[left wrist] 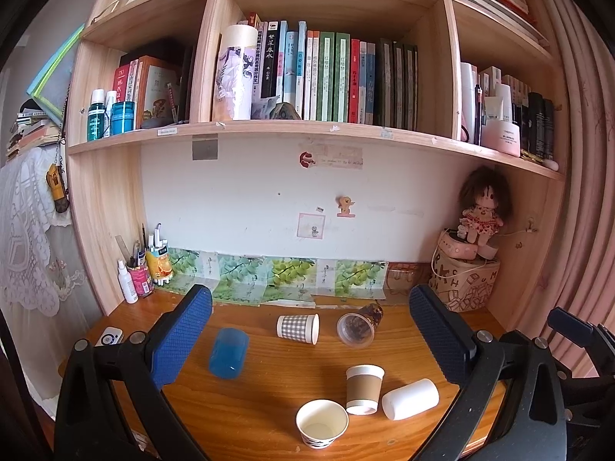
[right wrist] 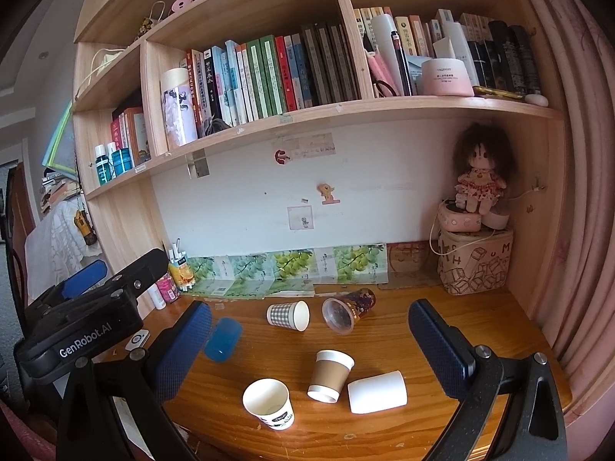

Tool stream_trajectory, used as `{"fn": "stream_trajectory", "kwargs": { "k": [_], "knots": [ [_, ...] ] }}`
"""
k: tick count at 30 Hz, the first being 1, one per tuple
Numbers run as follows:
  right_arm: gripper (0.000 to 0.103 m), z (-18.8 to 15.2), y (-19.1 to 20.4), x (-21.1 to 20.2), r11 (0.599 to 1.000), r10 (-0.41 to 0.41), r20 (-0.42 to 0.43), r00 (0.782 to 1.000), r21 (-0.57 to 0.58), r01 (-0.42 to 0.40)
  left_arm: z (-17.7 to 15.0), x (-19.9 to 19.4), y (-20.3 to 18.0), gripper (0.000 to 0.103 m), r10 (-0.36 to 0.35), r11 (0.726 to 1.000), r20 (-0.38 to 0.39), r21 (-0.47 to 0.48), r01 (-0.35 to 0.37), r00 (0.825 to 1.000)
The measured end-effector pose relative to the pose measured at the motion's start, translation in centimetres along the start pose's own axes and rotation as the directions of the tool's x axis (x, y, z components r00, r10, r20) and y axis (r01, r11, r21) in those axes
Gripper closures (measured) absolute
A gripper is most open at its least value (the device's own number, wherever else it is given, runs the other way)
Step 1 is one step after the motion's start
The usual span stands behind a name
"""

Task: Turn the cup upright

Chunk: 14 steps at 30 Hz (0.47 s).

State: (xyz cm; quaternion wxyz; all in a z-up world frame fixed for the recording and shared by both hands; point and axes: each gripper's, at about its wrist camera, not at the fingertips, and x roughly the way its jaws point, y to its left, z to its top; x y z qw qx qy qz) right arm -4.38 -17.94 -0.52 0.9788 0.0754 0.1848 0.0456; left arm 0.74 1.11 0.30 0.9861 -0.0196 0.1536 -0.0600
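Several cups are on the wooden desk (left wrist: 269, 395). A white paper cup (left wrist: 322, 423) (right wrist: 269, 403) stands upright at the front. A brown-sleeved cup (left wrist: 363, 388) (right wrist: 330, 374) stands upside down beside it. A white cup (left wrist: 410, 398) (right wrist: 377, 391), a checked cup (left wrist: 298, 328) (right wrist: 288, 315), a clear patterned cup (left wrist: 359, 326) (right wrist: 346, 309) and a blue cup (left wrist: 228, 352) (right wrist: 223, 339) lie on their sides. My left gripper (left wrist: 311, 342) and right gripper (right wrist: 309, 349) are open and empty, held above the desk short of the cups.
A bookshelf (left wrist: 307, 130) full of books hangs over the desk. A pen holder and bottles (left wrist: 140, 272) stand at the back left. A doll on boxes (left wrist: 476, 238) fills the back right corner. A pink curtain (left wrist: 584, 192) hangs at right.
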Motion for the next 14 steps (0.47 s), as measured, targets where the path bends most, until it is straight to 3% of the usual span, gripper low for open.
{"fn": "stream_trajectory", "kwargs": {
  "k": [14],
  "knots": [
    [0.0,-0.11,0.5,0.61,1.0,-0.008,-0.024,1.0,0.01,0.009,-0.38,0.4,0.59,0.0,-0.011,1.0,-0.017,-0.006,0.011,1.0]
  ]
}}
